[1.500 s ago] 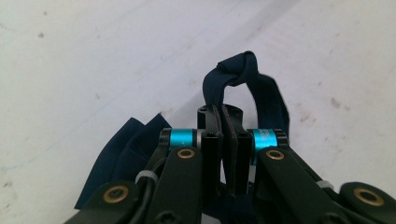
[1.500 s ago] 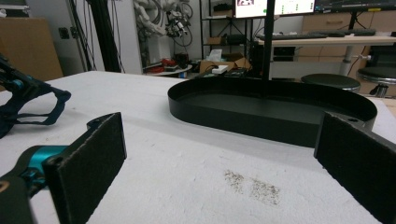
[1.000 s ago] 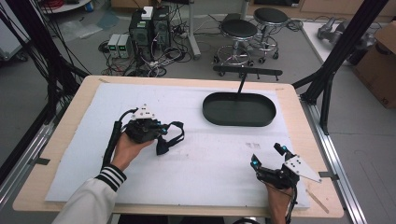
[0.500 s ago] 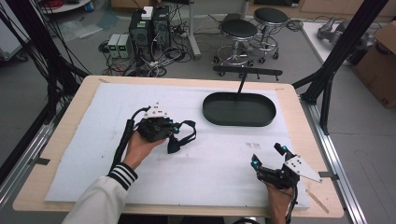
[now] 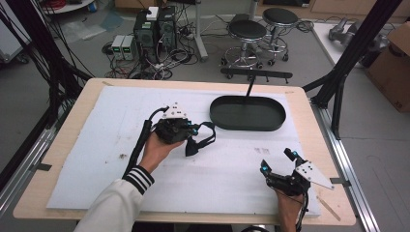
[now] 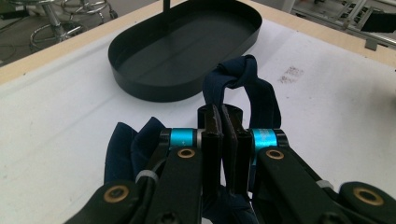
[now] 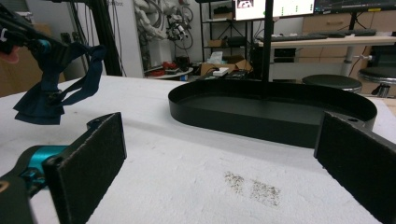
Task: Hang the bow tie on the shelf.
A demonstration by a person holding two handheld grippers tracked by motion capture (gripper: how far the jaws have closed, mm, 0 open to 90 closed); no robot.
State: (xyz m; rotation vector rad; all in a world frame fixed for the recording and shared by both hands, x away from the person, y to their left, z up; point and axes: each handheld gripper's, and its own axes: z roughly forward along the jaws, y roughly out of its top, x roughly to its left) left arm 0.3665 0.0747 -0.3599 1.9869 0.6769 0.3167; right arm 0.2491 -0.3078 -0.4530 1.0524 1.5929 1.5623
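the left gripper (image 6: 223,140) has its jaws pinched on a dark blue fabric strap (image 6: 243,88), lifted off the white foam sheet (image 5: 96,159) just beside the black oval metal tray (image 5: 247,113) (nothing lies in it). the right gripper (image 5: 279,162) hovers near the table's front edge, jaws spread wide.

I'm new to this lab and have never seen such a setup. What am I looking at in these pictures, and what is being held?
A person sits at a table holding a hand-held two-jaw gripper in each hand. One picture looks down from above; the other two come from cameras riding on the grippers. The left gripper is shut on a dark blue cloth strap, lifted off the white mat. The right gripper is open and holds nothing. A black oval tray lies empty on the mat beyond them.
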